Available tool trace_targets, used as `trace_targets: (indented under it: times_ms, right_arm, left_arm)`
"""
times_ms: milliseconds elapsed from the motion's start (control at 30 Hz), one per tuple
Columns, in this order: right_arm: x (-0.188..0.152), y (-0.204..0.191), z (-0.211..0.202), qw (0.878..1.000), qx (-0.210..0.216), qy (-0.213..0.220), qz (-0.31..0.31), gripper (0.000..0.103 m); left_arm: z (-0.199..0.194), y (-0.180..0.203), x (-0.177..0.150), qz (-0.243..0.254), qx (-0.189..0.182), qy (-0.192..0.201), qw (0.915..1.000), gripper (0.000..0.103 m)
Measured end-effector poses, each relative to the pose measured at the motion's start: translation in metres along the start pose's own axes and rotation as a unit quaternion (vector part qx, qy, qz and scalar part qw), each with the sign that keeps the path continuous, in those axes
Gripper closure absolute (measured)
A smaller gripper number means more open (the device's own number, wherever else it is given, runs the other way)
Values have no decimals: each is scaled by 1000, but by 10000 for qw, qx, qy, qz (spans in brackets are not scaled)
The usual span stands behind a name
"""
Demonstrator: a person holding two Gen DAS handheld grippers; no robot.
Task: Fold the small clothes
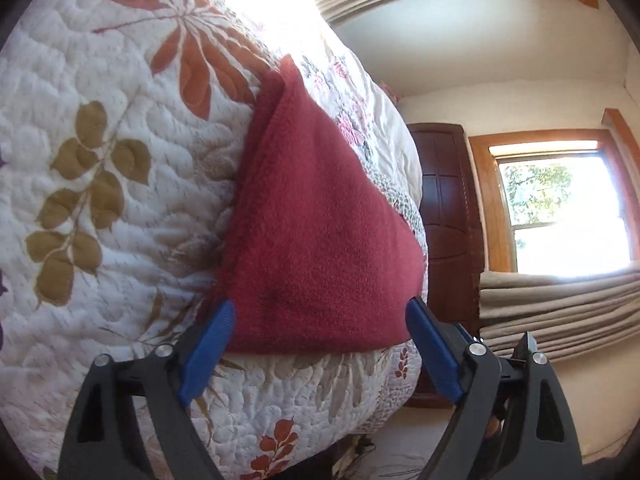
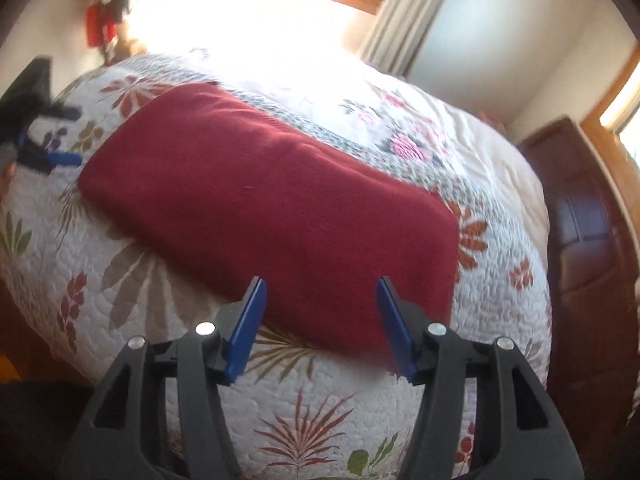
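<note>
Red fleece cloth (image 2: 264, 208): folded oblong, napped, lying flat on the quilted floral bedspread (image 2: 320, 408) near the bed's front edge. Left gripper (image 1: 320, 312): blue fingers spread wide, empty, at the cloth's short end. Right gripper (image 2: 320, 292): jaws wide apart, empty, at the long side. Only the right view shows the left gripper; only the left view shows the window (image 1: 560, 208) and dark wooden door (image 1: 448, 200).

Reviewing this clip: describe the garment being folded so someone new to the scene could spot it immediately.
Start at the bed, covered by a white quilt printed with leaves and flowers. On it lies the folded red cloth, a flat oblong. It is the only plain, solid-coloured piece there, fuzzy in texture, lying ahead of both open grippers.
</note>
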State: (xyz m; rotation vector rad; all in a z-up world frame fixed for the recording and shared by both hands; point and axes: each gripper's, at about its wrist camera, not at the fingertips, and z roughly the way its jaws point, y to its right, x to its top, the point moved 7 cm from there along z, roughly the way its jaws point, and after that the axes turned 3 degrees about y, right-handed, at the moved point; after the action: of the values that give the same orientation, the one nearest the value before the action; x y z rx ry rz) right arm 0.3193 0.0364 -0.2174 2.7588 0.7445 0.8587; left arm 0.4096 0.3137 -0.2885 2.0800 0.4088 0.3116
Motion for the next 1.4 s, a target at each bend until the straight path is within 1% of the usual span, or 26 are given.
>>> trace_targets:
  times_ms: [67, 100, 167, 233, 267, 333, 400, 500, 567, 600, 633, 700, 733, 767, 800, 833, 967, 1100, 1167, 1267, 1333, 1400]
  right_arm:
    - [9, -59, -5, 9963, 30, 120, -847, 42]
    - [12, -90, -4, 9914, 9, 197, -1295, 42]
    - [18, -144, 3, 9759, -169, 396, -2138, 42]
    - [25, -186, 12, 9598, -269, 600, -2728, 42]
    - [28, -202, 19, 9502, -401, 673, -3017, 42]
    - [37, -224, 35, 9296, -753, 766, -3526, 42]
    - [46, -235, 51, 9140, -1037, 793, -3841, 42]
    - [54, -240, 73, 9026, -1227, 688, -4068, 42]
    - [55, -246, 86, 8917, -1332, 655, -4276, 42]
    - [56, -249, 92, 8875, -1372, 645, -4351, 43]
    - [58, -252, 96, 8852, -1384, 657, -4393, 48]
    - [67, -257, 101, 8852, -1410, 689, -4379, 52]
    - [72, -258, 104, 8876, -1429, 656, -4329, 63]
    - [76, -258, 106, 8933, -1399, 566, -4234, 82]
    - [82, -255, 104, 9029, -1305, 487, -4067, 83]
    - [86, -249, 99, 9127, -1192, 465, -3880, 86]
    - [115, -224, 58, 9380, -1035, 729, -3227, 88]
    - [141, -198, 36, 9526, -936, 899, -2751, 89]
    - [147, -189, 31, 9557, -884, 937, -2645, 89]
    - [154, -178, 29, 9589, -827, 966, -2535, 89]
    - [157, -174, 26, 9613, -781, 981, -2452, 89]
    - [157, -173, 23, 9642, -725, 988, -2353, 89]
  left_arm:
    - [-10, -12, 8, -344, -159, 4, 9993, 11]
    - [-13, -18, 11, -414, -170, -20, 9990, 11]
    - [-15, -23, 19, -487, -164, -61, 9987, 11]
    - [-21, -26, 23, -563, -365, -77, 9977, 11]
    - [-23, -27, 25, -582, -428, -89, 9973, 11]
    - [-26, -31, 29, -576, -439, -97, 9973, 11]
    - [-26, -33, 30, -620, -451, -124, 9970, 11]
    - [-32, -41, 33, -616, -521, -140, 9966, 11]
    - [-35, -41, 38, -618, -607, -147, 9961, 10]
    - [-36, -39, 40, -605, -676, -148, 9958, 10]
    - [-36, -37, 42, -590, -747, -143, 9954, 10]
    - [-39, -38, 49, -653, -888, -121, 9938, 9]
    - [-37, -39, 53, -737, -963, -120, 9926, 9]
    - [-36, -41, 57, -821, -1027, -149, 9912, 9]
    - [-34, -43, 61, -884, -1074, -202, 9901, 8]
    - [-30, -45, 65, -953, -1102, -260, 9890, 8]
    - [-11, -39, 84, -1137, -1295, -538, 9836, 6]
    - [26, -29, 106, -1228, -1234, -936, 9803, 4]
    - [44, -22, 115, -1173, -1085, -1151, 9804, 4]
    - [72, -6, 126, -902, -853, -1457, 9815, 4]
    - [91, -2, 131, -822, -615, -1678, 9805, 4]
    - [107, -6, 133, -799, -293, -1925, 9776, 5]
